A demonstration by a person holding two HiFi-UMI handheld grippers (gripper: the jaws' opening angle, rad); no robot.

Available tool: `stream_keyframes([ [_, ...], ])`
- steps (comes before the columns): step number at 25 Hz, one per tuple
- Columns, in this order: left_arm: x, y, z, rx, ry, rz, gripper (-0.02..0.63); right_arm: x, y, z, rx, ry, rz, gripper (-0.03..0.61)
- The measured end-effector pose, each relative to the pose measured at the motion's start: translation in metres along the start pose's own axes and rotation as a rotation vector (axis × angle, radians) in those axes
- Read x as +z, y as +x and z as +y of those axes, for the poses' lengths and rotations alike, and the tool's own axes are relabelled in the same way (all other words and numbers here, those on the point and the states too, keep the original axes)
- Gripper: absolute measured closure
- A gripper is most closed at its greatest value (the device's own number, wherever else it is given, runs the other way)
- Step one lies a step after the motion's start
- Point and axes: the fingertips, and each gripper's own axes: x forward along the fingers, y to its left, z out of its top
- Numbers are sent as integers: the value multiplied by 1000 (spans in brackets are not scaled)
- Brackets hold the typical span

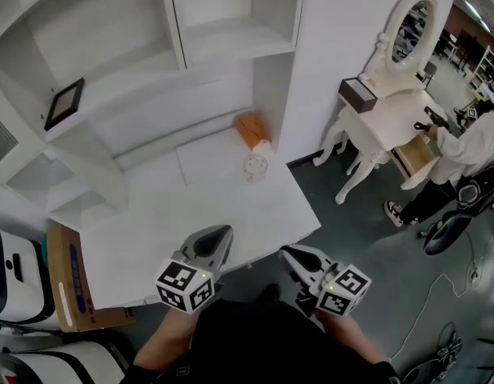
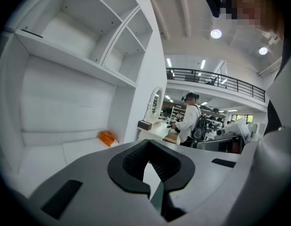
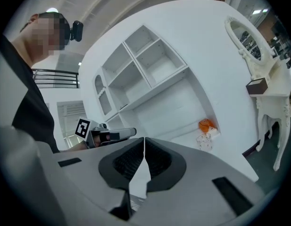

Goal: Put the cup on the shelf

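Note:
The cup [image 1: 256,166], clear with small dots, stands on the white desk [image 1: 198,214] near the back right corner, beside an orange packet [image 1: 251,129]. In the right gripper view the cup [image 3: 203,141] is far ahead, at the right. The white shelf unit [image 1: 230,38] rises behind the desk with bare compartments. My left gripper [image 1: 210,242] and right gripper [image 1: 299,258] hover at the desk's front edge, close to my body and far from the cup. The left gripper's [image 2: 148,145] jaws are shut on nothing, and so are the right gripper's [image 3: 144,142].
A dark picture frame [image 1: 64,102] leans on a left shelf. A cardboard box [image 1: 70,282] stands left of the desk by a white machine [image 1: 14,278]. To the right are a white vanity table with an oval mirror [image 1: 391,110] and a person [image 1: 463,150].

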Motion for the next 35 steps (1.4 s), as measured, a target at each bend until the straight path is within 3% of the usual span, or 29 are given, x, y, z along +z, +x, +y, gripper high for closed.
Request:
stream_keyframes([
  [9, -5, 36, 9, 73, -56, 18, 603, 11, 4, -46, 62, 17, 52, 561],
  [20, 8, 59, 71, 90, -95, -18, 603, 25, 80, -79, 126, -29, 89, 560],
  [29, 14, 85, 115, 58, -26, -58, 603, 18, 142, -126, 160, -109, 125, 560],
  [35, -1, 127, 123, 50, 70, -22, 603, 7, 156, -162, 198, -74, 145, 558],
])
